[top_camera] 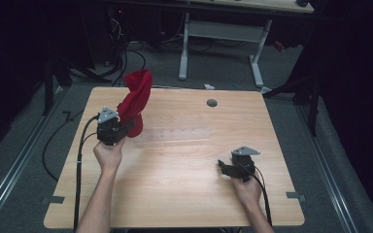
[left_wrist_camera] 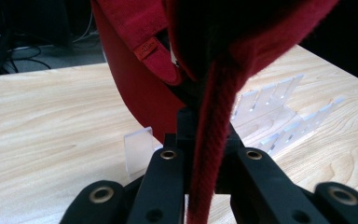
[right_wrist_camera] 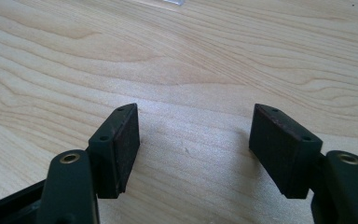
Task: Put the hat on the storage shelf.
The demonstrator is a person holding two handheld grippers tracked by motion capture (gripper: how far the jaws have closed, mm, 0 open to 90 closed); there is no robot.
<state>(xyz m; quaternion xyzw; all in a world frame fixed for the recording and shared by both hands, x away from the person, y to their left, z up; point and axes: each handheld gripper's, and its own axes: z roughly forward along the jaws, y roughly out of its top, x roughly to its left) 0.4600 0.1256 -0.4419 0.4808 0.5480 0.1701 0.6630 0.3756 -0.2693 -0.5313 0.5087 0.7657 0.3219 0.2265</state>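
Note:
A red cap (top_camera: 137,99) is held up over the left part of the wooden table (top_camera: 184,194), and my left gripper (top_camera: 126,127) is shut on its edge. In the left gripper view the red cap (left_wrist_camera: 140,88) hangs close in front, with a folded strip of it pinched at my left gripper (left_wrist_camera: 208,135). A clear acrylic rack (top_camera: 175,132) with upright slotted plates lies on the table just right of the cap; this rack (left_wrist_camera: 279,116) stands behind the cap. My right gripper (top_camera: 222,165) rests low over bare wood at the right, and the right gripper (right_wrist_camera: 193,140) is open with nothing in it.
A grey round grommet (top_camera: 211,103) sits in the tabletop near the far edge. Beyond the table stands a white-legged desk (top_camera: 223,34). Black cables (top_camera: 80,160) trail off the left side to the floor.

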